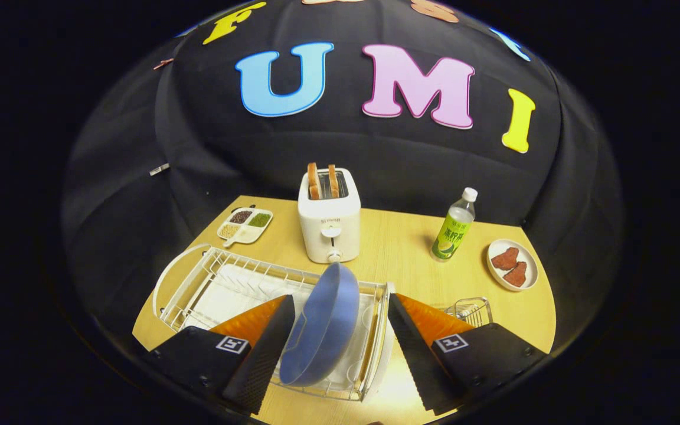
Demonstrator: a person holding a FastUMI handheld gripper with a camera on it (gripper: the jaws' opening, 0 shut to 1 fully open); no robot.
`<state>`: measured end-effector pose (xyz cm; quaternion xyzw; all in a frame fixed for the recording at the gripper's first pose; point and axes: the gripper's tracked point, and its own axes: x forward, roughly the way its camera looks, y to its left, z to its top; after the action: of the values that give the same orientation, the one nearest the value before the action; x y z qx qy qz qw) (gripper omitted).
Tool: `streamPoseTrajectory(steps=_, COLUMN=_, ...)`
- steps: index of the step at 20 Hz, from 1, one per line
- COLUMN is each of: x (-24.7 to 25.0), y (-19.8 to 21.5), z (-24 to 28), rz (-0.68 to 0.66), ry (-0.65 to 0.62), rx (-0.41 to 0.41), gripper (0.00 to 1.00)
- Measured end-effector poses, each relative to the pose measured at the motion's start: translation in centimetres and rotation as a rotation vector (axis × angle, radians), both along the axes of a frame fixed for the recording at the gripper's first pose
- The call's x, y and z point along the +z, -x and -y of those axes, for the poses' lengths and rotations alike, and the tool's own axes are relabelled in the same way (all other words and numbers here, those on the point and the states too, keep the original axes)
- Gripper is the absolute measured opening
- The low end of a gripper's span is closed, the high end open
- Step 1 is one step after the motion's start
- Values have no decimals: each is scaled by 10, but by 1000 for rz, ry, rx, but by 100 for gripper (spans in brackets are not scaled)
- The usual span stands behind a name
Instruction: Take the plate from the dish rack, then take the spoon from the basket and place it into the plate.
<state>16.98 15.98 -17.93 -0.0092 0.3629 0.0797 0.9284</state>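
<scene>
A handheld two-finger gripper [337, 330] hovers over a white wire dish rack [222, 289], its fingers spread wide on either side of a blue plate [323, 327] — neither finger visibly touches it. The plate stands on edge in the rack's right end, tilted, its hollow facing the left finger and its upper rim reaching toward 12 o'clock, just short of the toaster. That white toaster [329, 221], with two slices of toast [322, 180] standing in its slots, sits beyond the rack on the pale wooden table [399, 248]. At 10 o'clock from the plate lies a small divided dish of grains and beans [245, 225]. At 1 o'clock stands a green-labelled drink bottle [454, 227]; farther right, a small white plate [513, 264] carries two reddish-brown pieces. A small wire basket [470, 310] peeks out just behind the right finger at 3 o'clock — its contents cannot be made out.
</scene>
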Motion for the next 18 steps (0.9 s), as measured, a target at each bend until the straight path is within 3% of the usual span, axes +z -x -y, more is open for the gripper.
streamPoseTrajectory(steps=3, x=-17, y=-4, z=3, rz=-53, ry=18, rx=-29, gripper=96)
streamPoseTrajectory(steps=14, x=-54, y=0, z=-5, rz=-219, ry=-16, rx=-159, gripper=38)
streamPoseTrajectory(steps=18, x=-49, y=-4, z=5, rz=-176, ry=32, rx=-212, gripper=30)
